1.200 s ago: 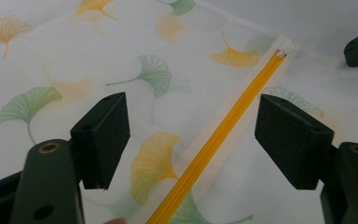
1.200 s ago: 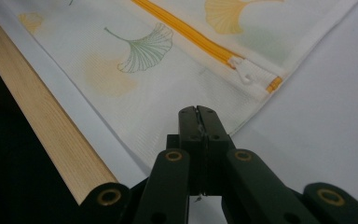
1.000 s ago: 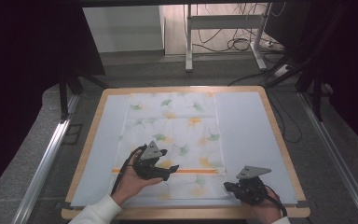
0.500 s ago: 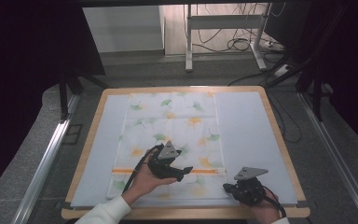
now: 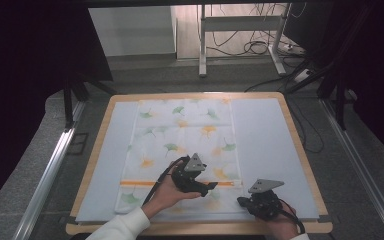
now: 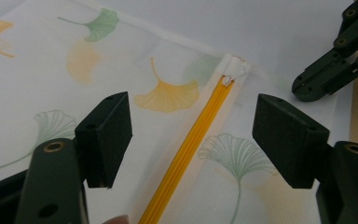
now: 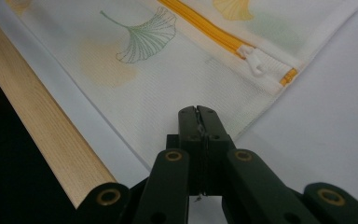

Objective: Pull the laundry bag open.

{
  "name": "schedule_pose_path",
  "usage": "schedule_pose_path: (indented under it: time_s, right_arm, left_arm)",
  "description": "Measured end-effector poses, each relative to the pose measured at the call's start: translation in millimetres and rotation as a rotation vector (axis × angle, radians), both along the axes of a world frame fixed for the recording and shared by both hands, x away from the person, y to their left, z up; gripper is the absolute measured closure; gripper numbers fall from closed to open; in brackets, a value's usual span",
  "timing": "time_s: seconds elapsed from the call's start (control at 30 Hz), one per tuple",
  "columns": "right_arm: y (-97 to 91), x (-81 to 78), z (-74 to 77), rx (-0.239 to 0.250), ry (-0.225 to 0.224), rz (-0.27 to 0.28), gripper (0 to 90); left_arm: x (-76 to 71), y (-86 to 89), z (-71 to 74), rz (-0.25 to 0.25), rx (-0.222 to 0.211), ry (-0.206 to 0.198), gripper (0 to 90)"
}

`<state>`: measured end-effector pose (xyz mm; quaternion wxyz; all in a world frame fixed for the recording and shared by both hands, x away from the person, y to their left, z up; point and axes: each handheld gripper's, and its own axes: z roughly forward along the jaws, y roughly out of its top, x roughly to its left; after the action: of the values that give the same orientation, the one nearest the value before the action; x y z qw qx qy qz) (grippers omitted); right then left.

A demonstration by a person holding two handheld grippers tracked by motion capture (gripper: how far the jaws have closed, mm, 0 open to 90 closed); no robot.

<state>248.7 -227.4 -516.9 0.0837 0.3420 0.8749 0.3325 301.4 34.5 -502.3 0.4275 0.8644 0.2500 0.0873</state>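
Legible text, labels, brands, numbers, signs: none. The white fabric cover [image 5: 185,145] carries printed ginkgo leaves in green and orange, with no lettering. Its orange zipper [image 6: 193,140] and white zipper pull [image 7: 256,60] bear no readable marking.

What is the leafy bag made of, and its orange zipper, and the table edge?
The leaf-print bag looks like thin woven cloth: fine ribbed weave, matte. Its orange zipper seems plastic, smooth and slightly shiny. The table's rim looks like pale wood, with visible grain.
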Motion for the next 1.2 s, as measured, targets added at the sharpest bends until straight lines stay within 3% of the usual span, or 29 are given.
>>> schedule_pose_path:
  time_s: [0.43, 0.63, 0.83, 0.93, 0.97, 1.2]
  right_arm:
    - [5.1, 1.8, -0.7, -0.006, -0.011, 0.011, 88.9]
    - [5.8, 3.6, -1.0, -0.002, -0.006, 0.012, 88.9]
    - [5.6, 3.8, -1.1, -0.002, -0.007, 0.016, 88.9]
    - [5.4, 3.7, -1.1, -0.001, -0.007, 0.017, 88.9]
    - [5.3, 3.6, -1.1, -0.001, -0.007, 0.018, 88.9]
    - [5.0, 2.8, -0.8, -0.001, -0.002, 0.014, 88.9]
  left_arm:
    - [4.0, -15.2, -0.6, -0.027, 0.006, 0.003, 30.9]
    - [6.1, -19.7, -2.1, -0.024, -0.023, 0.026, 31.4]
    - [7.5, -26.2, -4.6, -0.032, 0.003, 0.021, 32.1]
    - [7.7, -31.4, -5.3, -0.027, -0.004, 0.022, 32.7]
    - [8.9, -31.5, -4.9, -0.041, 0.017, 0.015, 32.8]
    - [9.3, -38.3, -7.3, -0.046, 0.021, 0.014, 33.2]
